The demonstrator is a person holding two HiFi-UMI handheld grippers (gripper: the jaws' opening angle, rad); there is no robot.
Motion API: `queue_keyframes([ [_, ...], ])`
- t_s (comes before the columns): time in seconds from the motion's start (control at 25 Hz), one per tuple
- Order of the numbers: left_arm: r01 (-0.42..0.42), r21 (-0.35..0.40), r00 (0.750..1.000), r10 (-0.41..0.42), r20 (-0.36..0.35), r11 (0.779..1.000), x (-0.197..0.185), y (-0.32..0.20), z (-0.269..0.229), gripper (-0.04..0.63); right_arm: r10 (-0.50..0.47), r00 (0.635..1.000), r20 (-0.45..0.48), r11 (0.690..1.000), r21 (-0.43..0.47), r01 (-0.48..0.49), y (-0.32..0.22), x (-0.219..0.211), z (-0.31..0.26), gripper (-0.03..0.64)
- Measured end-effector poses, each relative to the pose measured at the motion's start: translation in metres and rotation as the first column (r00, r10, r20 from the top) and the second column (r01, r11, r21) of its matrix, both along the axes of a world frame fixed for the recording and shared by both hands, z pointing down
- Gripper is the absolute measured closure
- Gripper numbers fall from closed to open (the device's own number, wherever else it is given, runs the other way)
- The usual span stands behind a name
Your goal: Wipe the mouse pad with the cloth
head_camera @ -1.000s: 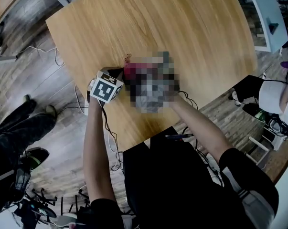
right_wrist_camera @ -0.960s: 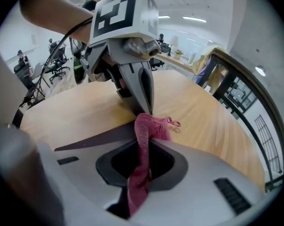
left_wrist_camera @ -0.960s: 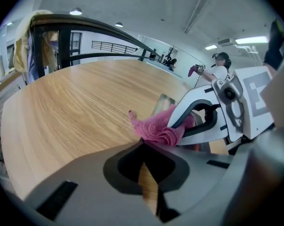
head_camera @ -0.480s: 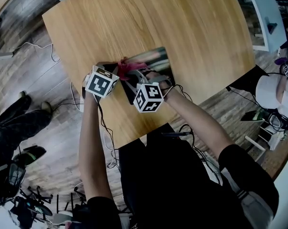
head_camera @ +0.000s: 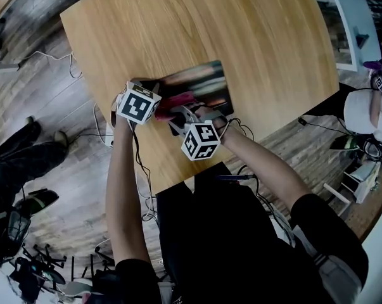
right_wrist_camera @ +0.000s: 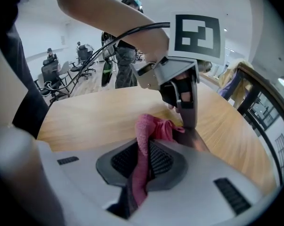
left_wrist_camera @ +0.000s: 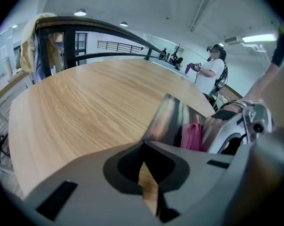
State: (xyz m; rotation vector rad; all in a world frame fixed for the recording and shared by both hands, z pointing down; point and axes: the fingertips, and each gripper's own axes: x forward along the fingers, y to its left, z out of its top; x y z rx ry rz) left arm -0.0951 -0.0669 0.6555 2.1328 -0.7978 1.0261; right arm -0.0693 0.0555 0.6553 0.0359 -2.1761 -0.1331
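The mouse pad is a dark printed rectangle on the wooden table, near its front edge. My left gripper is shut on the pad's near left corner, and its fingers point down onto that edge. A pink cloth lies bunched on the pad beside them. My right gripper is shut on the cloth; a strip of it runs up between the jaws. From the left gripper view the cloth shows next to the right gripper.
The table's front edge is close behind both grippers. Cables trail over the floor at the left. A white desk stands at the upper right. A person stands beyond the table, and a dark railing runs behind.
The right gripper has drawn back toward me with the cloth, which has slid down the pad's left part. The left gripper has shifted slightly up and stays on the pad's corner.
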Motion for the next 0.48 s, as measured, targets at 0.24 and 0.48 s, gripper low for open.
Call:
queue_keyframes([
  [0.24, 0.012, 0.004, 1.000, -0.012, 0.001, 1.000, -0.001, -0.002, 0.000, 0.572, -0.023, 1.000, -0.004, 0.999, -0.042, 0.023, 0.027, 0.011, -0.001, 0.561],
  [0.48, 0.011, 0.033, 1.000, -0.012, 0.021, 0.999, 0.000, 0.000, 0.000, 0.572, -0.026, 1.000, 0.001, 0.997, -0.069, 0.026, 0.055, 0.023, -0.003, 0.561],
])
